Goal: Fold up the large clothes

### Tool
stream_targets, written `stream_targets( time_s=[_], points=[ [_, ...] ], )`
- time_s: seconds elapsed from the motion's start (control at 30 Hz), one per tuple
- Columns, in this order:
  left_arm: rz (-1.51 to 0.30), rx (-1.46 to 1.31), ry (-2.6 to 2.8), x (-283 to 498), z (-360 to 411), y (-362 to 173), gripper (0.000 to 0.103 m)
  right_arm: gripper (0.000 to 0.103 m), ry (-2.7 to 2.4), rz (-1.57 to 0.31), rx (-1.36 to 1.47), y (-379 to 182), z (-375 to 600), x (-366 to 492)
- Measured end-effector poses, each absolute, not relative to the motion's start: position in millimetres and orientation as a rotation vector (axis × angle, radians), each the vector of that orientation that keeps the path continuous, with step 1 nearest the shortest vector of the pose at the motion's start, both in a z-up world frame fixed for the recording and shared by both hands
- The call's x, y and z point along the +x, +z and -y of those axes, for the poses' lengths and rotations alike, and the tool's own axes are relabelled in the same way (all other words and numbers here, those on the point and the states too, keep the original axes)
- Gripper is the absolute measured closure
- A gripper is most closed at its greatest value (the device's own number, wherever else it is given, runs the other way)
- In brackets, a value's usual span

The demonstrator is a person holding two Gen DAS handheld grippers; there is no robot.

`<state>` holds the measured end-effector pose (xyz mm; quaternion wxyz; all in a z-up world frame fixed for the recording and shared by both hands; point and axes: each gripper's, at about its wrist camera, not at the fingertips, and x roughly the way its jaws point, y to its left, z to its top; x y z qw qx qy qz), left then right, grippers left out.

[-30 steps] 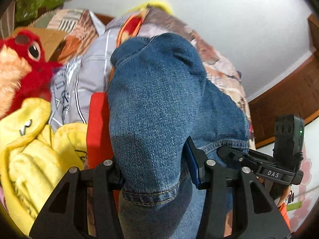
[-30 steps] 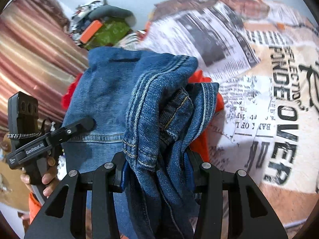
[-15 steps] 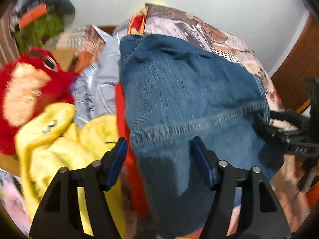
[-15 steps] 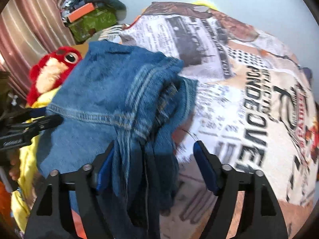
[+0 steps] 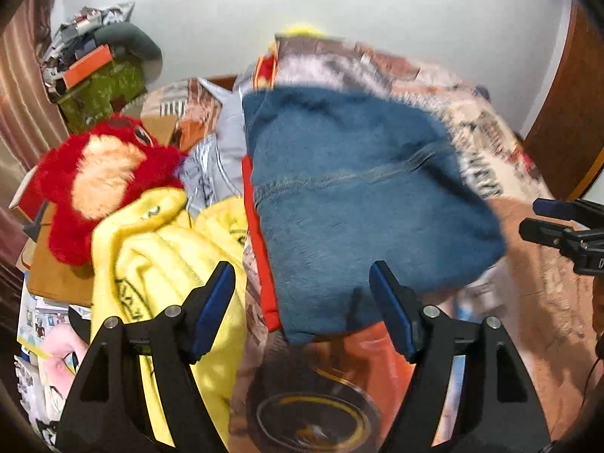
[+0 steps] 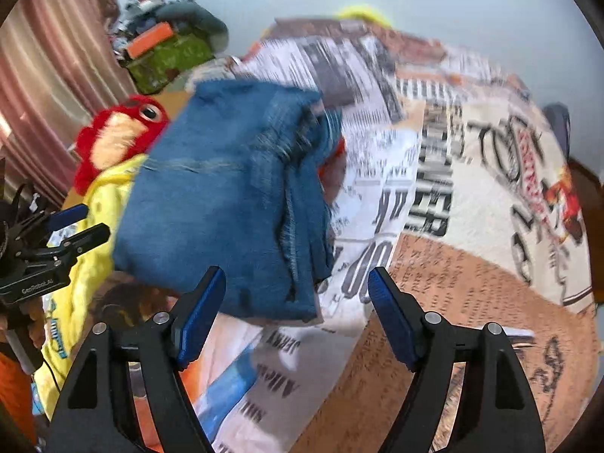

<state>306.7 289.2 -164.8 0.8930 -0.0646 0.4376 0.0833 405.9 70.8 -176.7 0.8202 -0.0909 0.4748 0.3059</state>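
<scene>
Folded blue jeans [image 5: 358, 196] lie on the bed on top of a red garment [image 5: 260, 249]; they also show in the right wrist view [image 6: 226, 204]. My left gripper [image 5: 302, 294] is open and empty, just short of the jeans' near edge. My right gripper [image 6: 296, 294] is open and empty, just short of the jeans' near right corner. The right gripper also shows at the right edge of the left wrist view [image 5: 566, 226]. The left gripper also shows at the left edge of the right wrist view [image 6: 56, 234].
A printed bedspread [image 6: 472, 188] covers the bed. A yellow garment [image 5: 158, 249] and a red plush toy [image 5: 98, 177] lie left of the jeans. A grey striped garment [image 5: 215, 166] lies behind. A cluttered green box [image 5: 102, 83] stands at the back left.
Both grippers let go of the jeans, opened wide and drew back. The jeans now rest folded on the bed.
</scene>
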Motion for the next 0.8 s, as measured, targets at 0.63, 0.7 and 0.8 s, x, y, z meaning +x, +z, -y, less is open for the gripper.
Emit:
stream_targets(
  time_s=[0.63, 0.7, 0.8],
  points=[
    [-0.189, -0.057, 0.222, 106.0, -166.4, 50.2, 0.03, 0.028, 0.703, -0.197, -0.076, 51.3, 4.2, 194.9],
    [-0.154, -0.062, 0.233, 87.6, -156.4, 53.5, 0.03, 0.028, 0.686, -0.144, -0.072, 54.6, 10.7, 176.2],
    [-0.111, -0.069, 0.232, 60.5, -143.3, 53.6, 0.03, 0.028, 0.675, -0.101, -0.05, 54.8, 19.6, 149.3]
  ],
)
